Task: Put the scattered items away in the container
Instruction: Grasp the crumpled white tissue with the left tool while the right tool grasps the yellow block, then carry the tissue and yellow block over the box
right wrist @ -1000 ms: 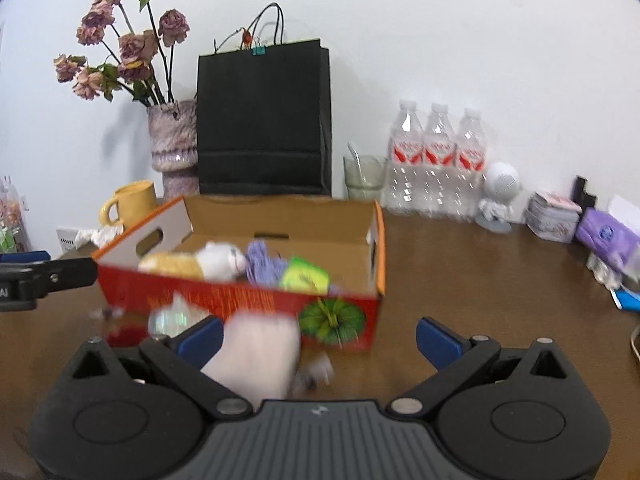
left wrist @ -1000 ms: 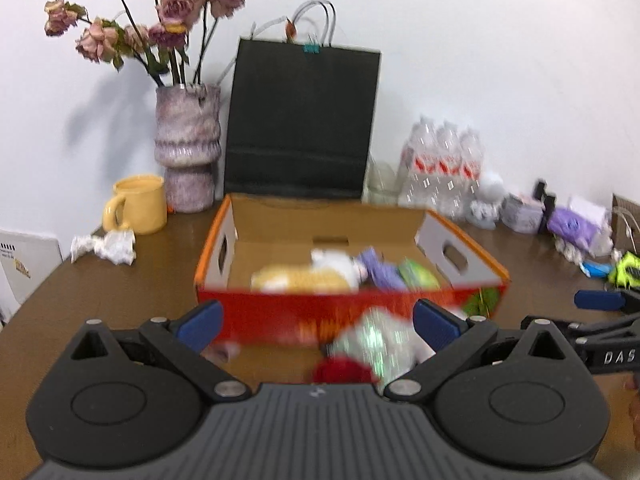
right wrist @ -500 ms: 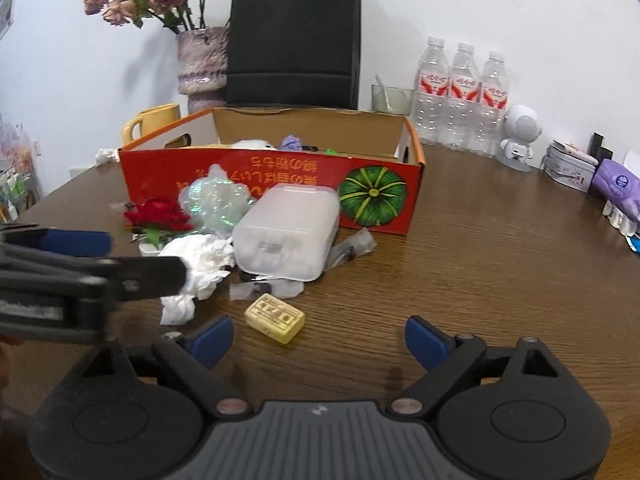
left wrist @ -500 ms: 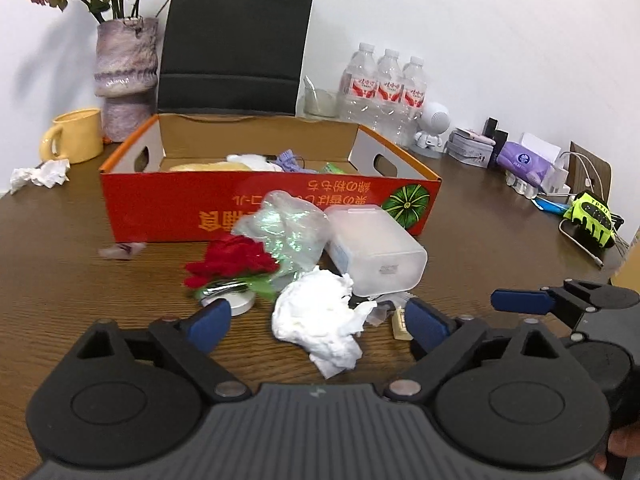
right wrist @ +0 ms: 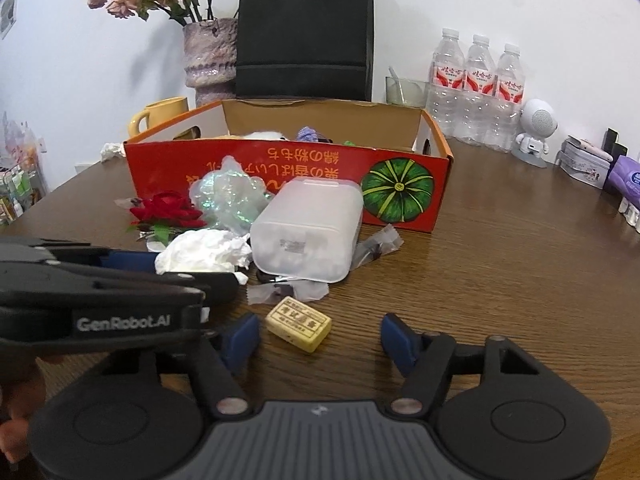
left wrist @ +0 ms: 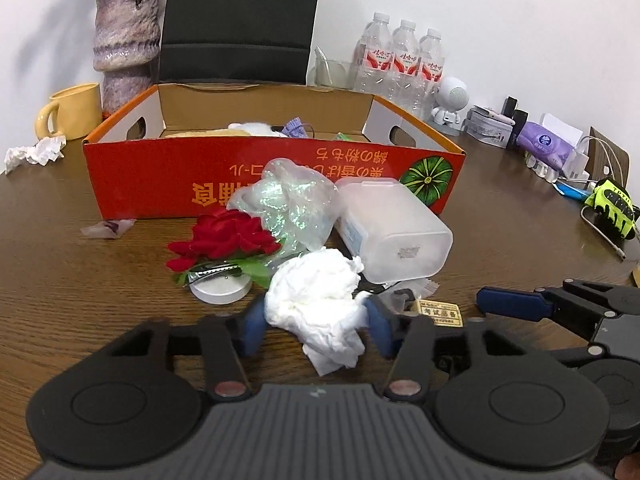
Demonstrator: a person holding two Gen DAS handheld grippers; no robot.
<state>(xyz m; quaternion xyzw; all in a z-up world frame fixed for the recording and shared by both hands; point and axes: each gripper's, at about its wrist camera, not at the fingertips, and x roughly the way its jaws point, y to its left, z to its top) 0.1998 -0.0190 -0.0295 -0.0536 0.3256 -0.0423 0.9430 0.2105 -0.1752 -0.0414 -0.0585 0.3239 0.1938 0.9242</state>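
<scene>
My left gripper (left wrist: 316, 326) just closing, blue pads pinching crumpled white tissue wad (left wrist: 316, 304). My right gripper (right wrist: 320, 338) closing, spread around small yellow rectangular eraser (right wrist: 299, 323), untouched. Red cardboard box (left wrist: 160, 184) beyond, mid-table.

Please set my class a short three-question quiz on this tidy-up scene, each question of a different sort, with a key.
1. Which thing lies between the pads of the left claw?
A. the crumpled tissue
B. a spoon
C. a banana
2. True or false: the yellow eraser lies inside the red box.
3. How many water bottles stand by the wall?

Key
1. A. The left claw's jaws have just been closing, with the tissue between them.
2. False. It lies on the table between the pads of the right claw, clear of both; those jaws have just been closing too.
3. Three.
</scene>
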